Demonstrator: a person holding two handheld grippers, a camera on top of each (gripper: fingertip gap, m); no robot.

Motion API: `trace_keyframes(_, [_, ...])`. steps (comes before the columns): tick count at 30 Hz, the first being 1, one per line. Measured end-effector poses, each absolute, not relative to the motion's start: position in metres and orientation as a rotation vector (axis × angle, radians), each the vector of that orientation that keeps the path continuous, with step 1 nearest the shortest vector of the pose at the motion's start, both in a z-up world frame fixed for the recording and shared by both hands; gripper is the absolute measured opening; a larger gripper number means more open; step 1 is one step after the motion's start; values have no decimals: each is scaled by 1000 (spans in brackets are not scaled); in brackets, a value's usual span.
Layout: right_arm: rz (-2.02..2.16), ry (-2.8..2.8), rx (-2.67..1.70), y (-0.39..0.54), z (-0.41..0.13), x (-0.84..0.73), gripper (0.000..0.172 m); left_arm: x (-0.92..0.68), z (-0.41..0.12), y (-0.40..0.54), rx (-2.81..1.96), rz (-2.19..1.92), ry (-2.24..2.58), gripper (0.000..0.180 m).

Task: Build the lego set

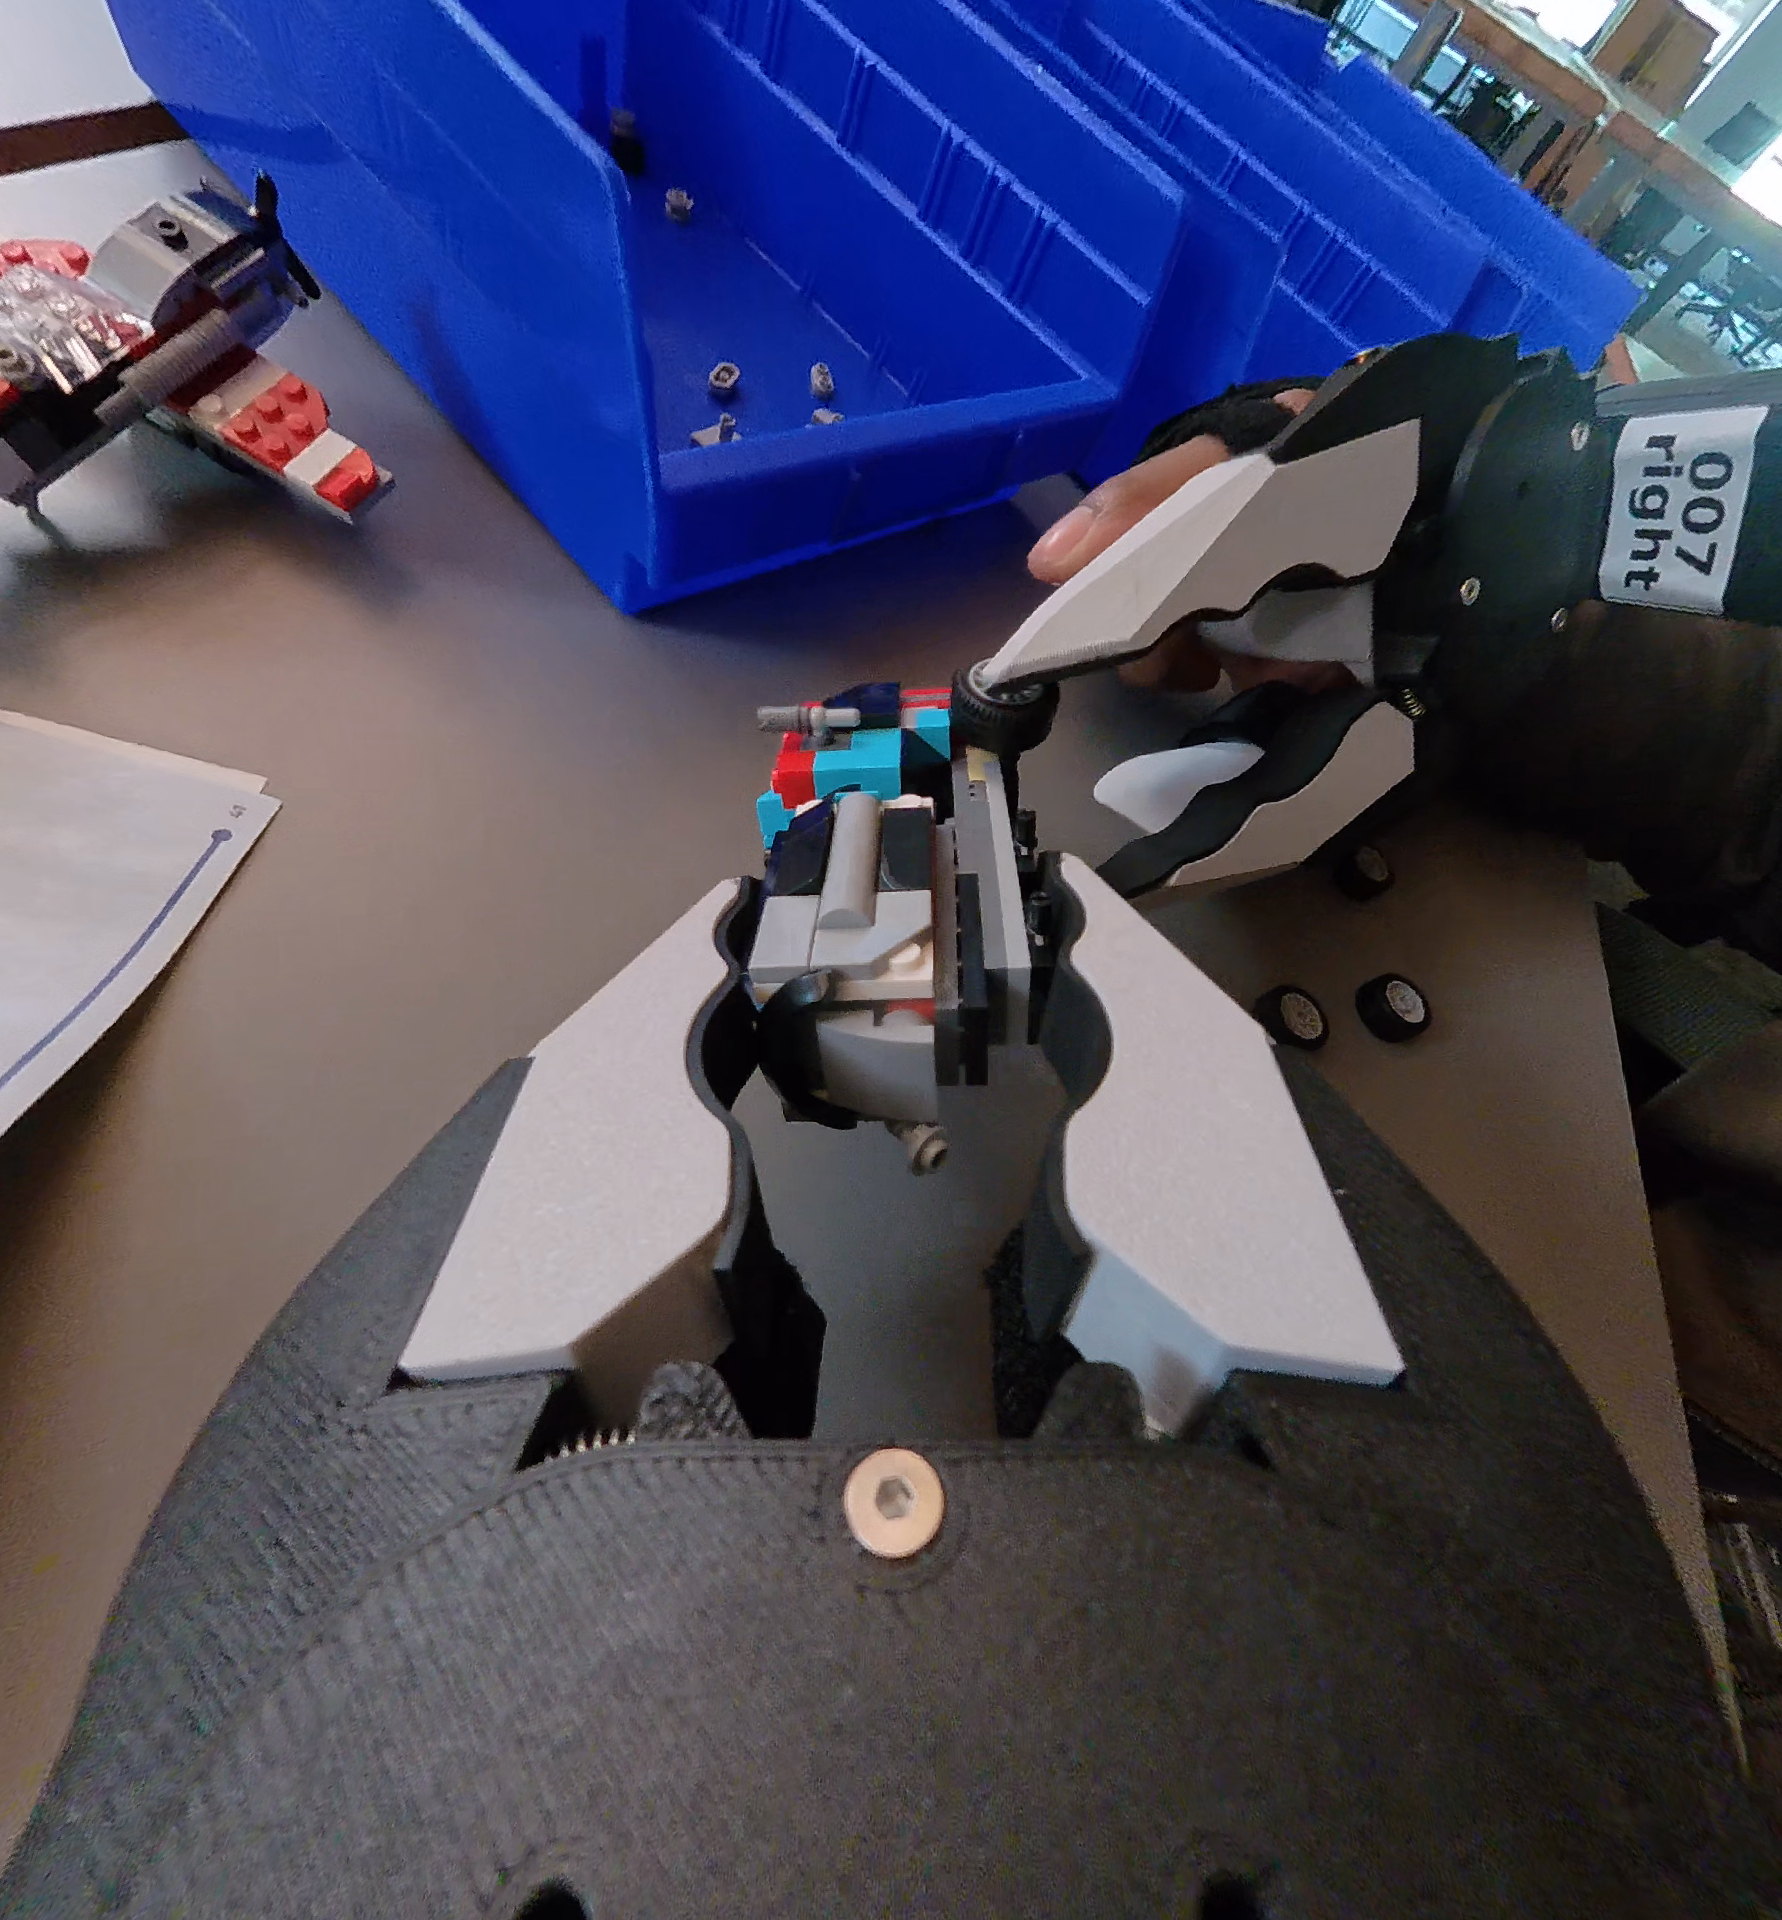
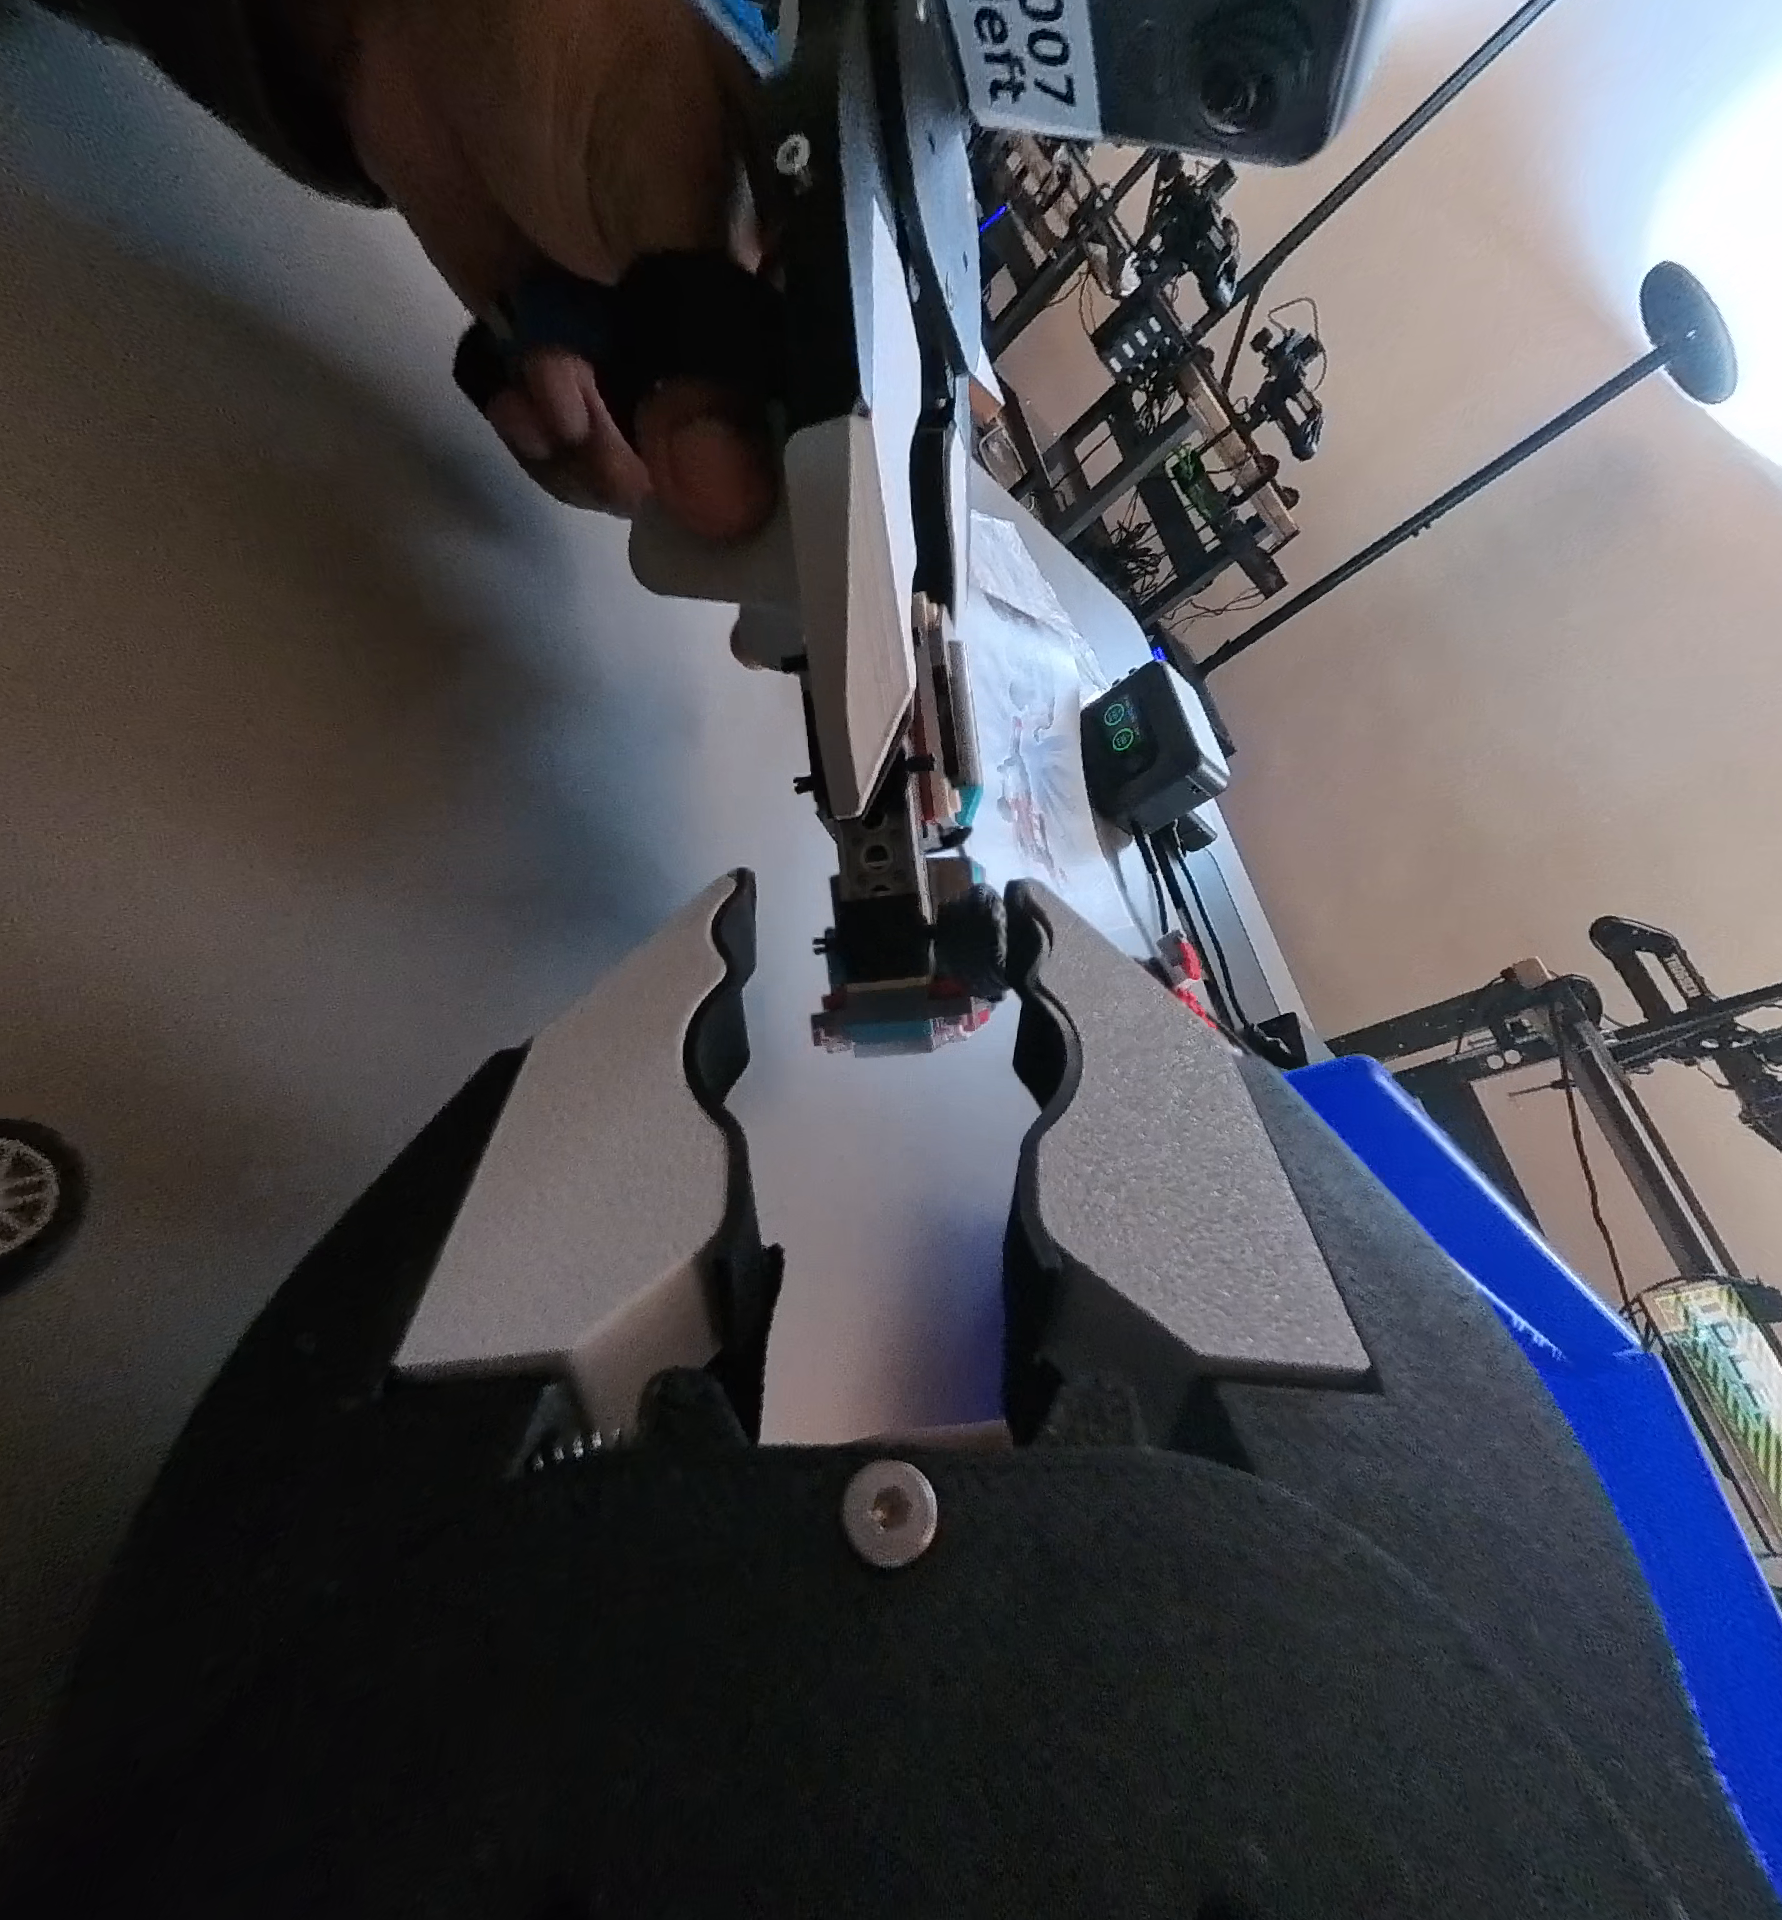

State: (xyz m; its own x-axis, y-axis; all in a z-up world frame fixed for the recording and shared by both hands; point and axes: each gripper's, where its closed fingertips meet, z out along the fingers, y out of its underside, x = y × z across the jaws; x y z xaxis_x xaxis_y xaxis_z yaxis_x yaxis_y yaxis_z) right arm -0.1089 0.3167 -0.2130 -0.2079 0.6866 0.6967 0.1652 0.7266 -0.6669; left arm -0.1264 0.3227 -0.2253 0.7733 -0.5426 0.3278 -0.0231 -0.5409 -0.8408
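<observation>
Brick-built vehicle point(image 1: 887, 935), grey with teal, red and dark blue blocks, sits clamped between the pads of the left gripper point(image 1: 892, 904), above the table point(image 1: 513, 727). A black wheel point(image 1: 1001, 712) sits at the model's far end; judgement: push it straight along its axle while the clamp holds firm. Right gripper point(image 1: 1058, 732) reaches in from the right, jaws apart, upper fingertip point(image 1: 1012, 660) touching the wheel, lower finger clear.

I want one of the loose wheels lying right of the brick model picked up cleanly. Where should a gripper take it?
Judging by its pose, the nearer loose wheel lies flat, hub up, on the table. Come from above and pinch across the black tyre's rim. Its neighbour sits close, so put the fingers on the near and far sides, not in the gap between them.
</observation>
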Motion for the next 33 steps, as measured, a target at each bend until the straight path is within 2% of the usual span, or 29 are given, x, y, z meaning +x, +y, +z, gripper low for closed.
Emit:
trace_keyframes(8, [550, -1711, -672, 320, -205, -106, 54, -123, -223, 323, -2024, -733, 438, 56])
trace_keyframes(19, [451, -1737, -665, 325, -212, -107, 48, -123, -222, 323, -2025, -734, 435, 55])
trace_keyframes(33, [764, -1654, -848, 325, -196, -103, 39, -124, -221, 323, -2027, -718, 436, 55])
